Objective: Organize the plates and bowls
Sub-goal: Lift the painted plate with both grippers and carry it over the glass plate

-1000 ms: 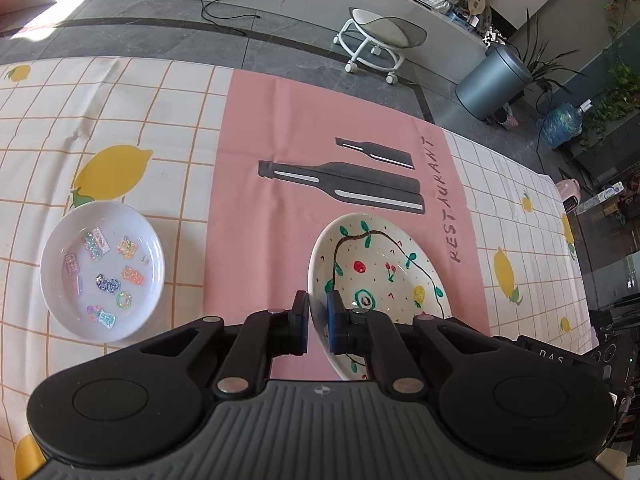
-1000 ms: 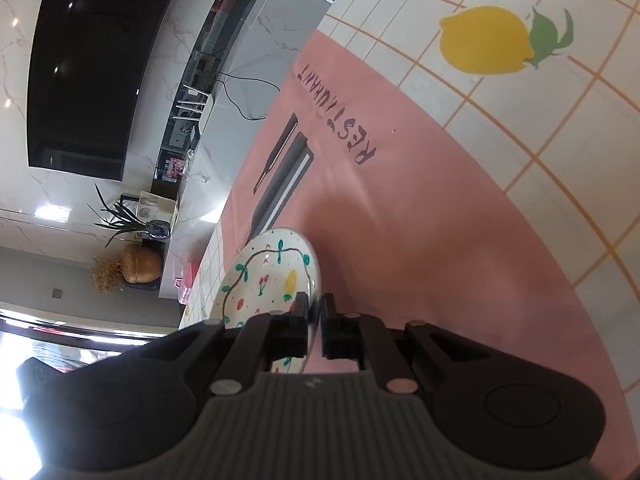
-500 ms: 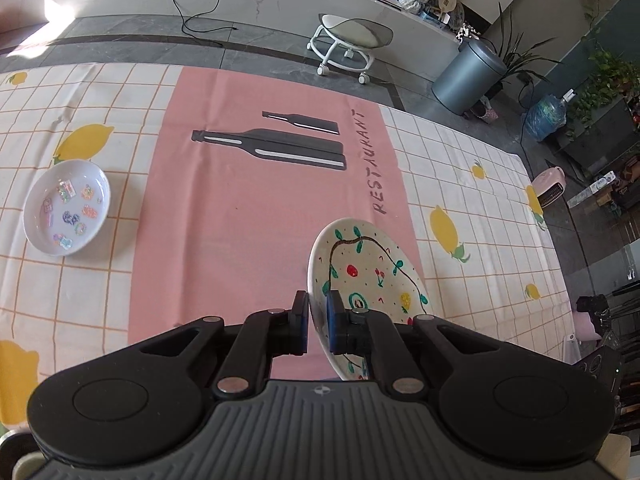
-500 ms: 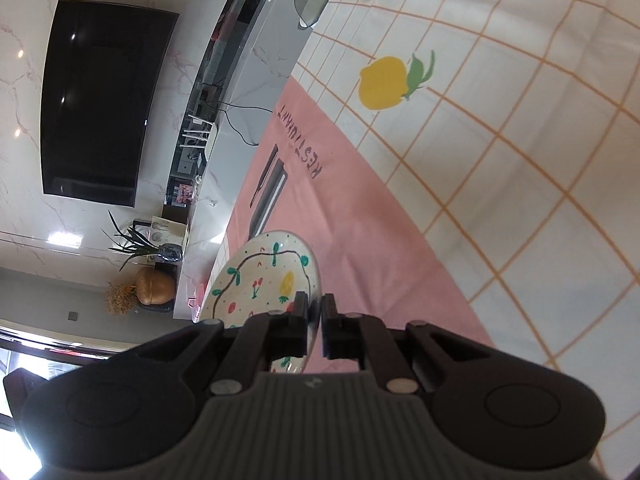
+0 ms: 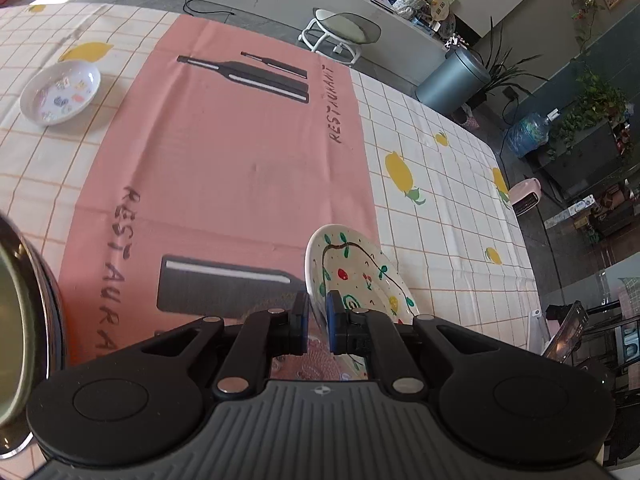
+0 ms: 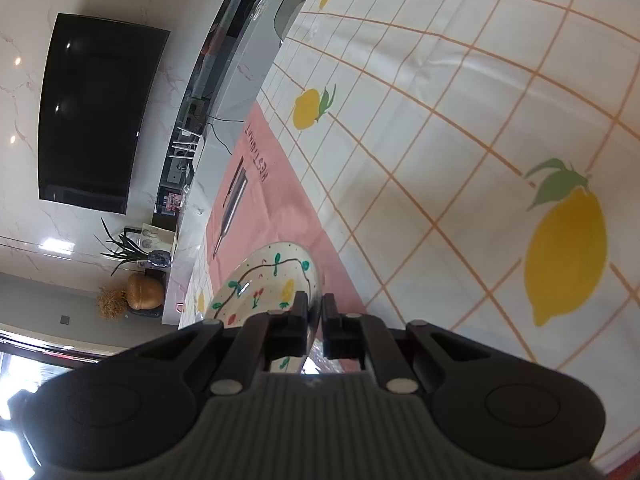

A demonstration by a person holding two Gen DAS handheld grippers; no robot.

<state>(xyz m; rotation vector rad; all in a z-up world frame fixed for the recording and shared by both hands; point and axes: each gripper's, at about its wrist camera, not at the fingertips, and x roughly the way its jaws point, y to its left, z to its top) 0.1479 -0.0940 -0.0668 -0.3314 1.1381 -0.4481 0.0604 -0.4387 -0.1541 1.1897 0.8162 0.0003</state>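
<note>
Painted plate (image 5: 360, 276) above tablecloth (image 5: 224, 168) — sticker plate (image 5: 60, 92) far left.

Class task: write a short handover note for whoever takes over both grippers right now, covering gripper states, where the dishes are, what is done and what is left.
Left gripper: shut on the rim of the painted plate.
Right gripper: shut on the same plate's rim, opposite side.
The plate is lifted and tilted above the pink runner.
White sticker dish sits alone, far left on the tablecloth.
Done: plate picked up.
Left: set it down at its spot, probably stacking it with the sticker dish.
</note>
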